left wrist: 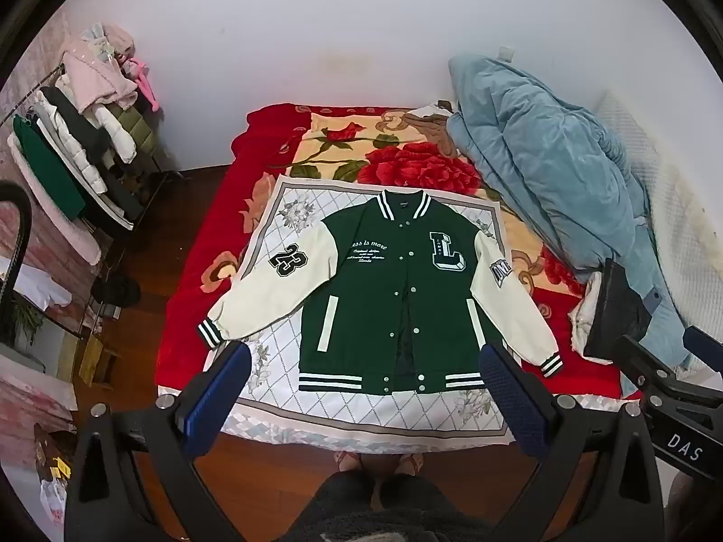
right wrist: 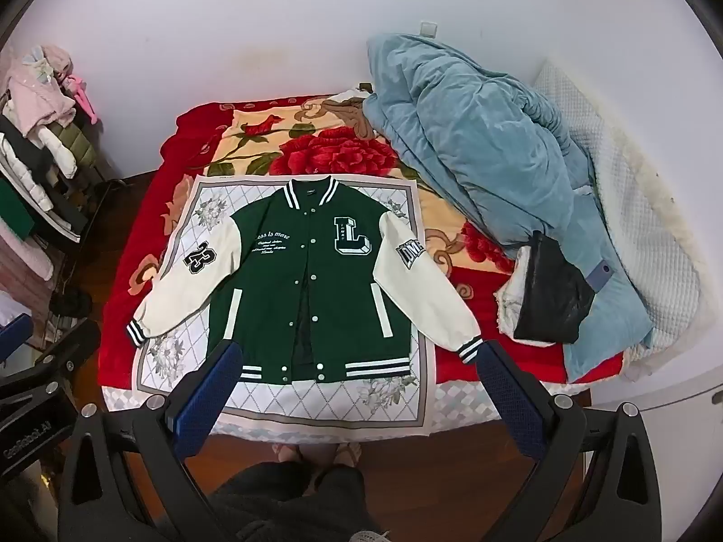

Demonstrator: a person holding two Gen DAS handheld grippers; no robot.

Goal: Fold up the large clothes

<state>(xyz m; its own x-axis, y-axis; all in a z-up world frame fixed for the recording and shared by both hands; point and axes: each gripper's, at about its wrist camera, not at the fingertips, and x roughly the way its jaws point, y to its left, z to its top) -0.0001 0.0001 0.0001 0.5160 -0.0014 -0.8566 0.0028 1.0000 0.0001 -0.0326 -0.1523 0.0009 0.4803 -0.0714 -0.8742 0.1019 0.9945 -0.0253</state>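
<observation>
I hold both claws wide and empty above the near edge of the bed, the left claw and right claw each framing the green jacket lying flat ahead, front up, sleeves spread, on a patterned cloth.

From my left wrist camera I look down and forward from above the foot of the bed, well back from it, its blue-padded fingers framing the lower edge. The clothes rack fills its left side. My right wrist camera sits at much the same height and distance, shifted rightward, so the blue quilt and white wall take more room. Both views share the green jacket spread flat on the bed, centred in each, and each catches the other gripper at its edge.
</observation>
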